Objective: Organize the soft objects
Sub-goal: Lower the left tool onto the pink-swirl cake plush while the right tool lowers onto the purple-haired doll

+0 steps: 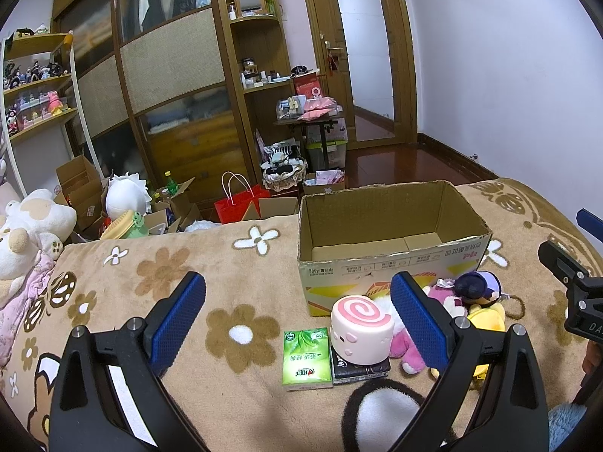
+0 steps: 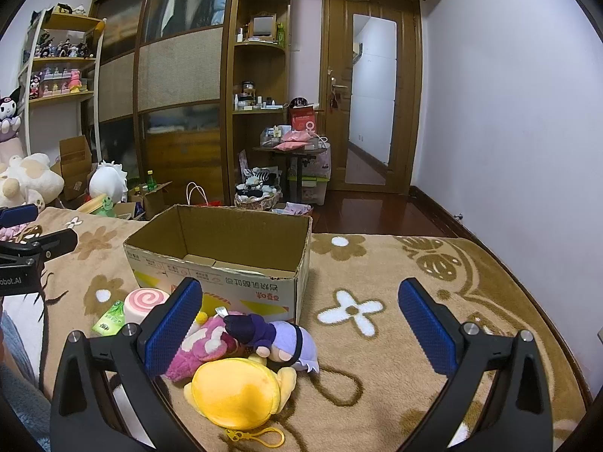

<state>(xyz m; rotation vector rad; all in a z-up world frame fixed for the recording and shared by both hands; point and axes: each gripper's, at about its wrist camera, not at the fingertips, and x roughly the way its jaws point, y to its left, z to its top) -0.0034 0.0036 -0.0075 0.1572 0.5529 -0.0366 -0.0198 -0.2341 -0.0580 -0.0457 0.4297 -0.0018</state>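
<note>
An open cardboard box (image 1: 392, 263) stands on the flowered blanket; it also shows in the right wrist view (image 2: 226, 275). In front of it lie a pink swirl roll squishy (image 1: 360, 329) on a dark pack (image 1: 360, 369), a green tissue pack (image 1: 306, 358), a pink plush (image 1: 405, 346), a purple-haired doll (image 2: 271, 335) and a yellow plush (image 2: 237, 391). My left gripper (image 1: 297, 320) is open above the tissue pack and squishy. My right gripper (image 2: 297, 331) is open above the plush pile, holding nothing.
Beyond the bed's far edge stand cardboard boxes (image 1: 81, 188), a red bag (image 1: 241, 203) and a basket (image 1: 282, 175). Large plush toys (image 1: 26, 226) sit at the left. The right gripper shows at the edge of the left wrist view (image 1: 573, 286).
</note>
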